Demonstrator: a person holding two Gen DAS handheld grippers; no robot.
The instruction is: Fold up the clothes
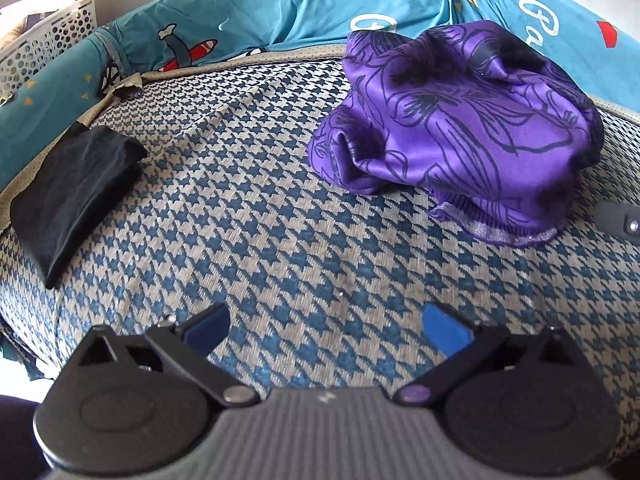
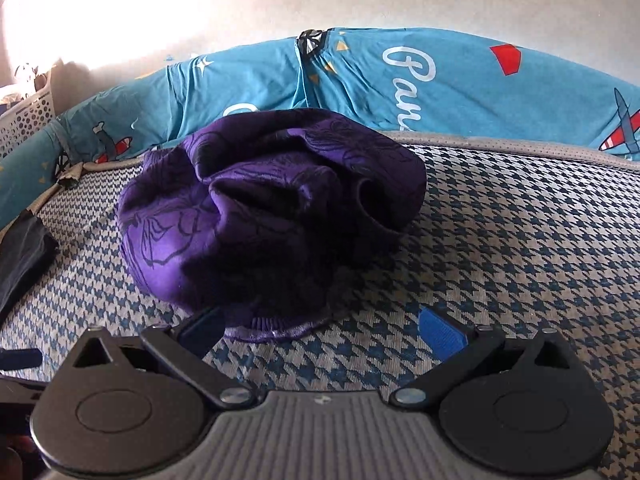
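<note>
A crumpled purple garment (image 1: pixel 460 128) with dark flower outlines lies in a heap on the houndstooth mattress (image 1: pixel 280 220), near the teal bedding (image 1: pixel 320 4). A folded black cloth (image 1: pixel 72 196) rests well apart. Left tongs (image 1: pixel 326 330) and right tongs (image 2: pixel 322 330) gape wide, holding nothing.

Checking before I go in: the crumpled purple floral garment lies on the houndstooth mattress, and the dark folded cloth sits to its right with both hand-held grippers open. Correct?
One detail is wrong: the dark folded cloth sits to the left of the crumpled purple floral garment, as the left wrist view shows. The rest holds: the garment lies on the houndstooth mattress, and both the left hand-held gripper and right hand-held gripper are open.
</note>
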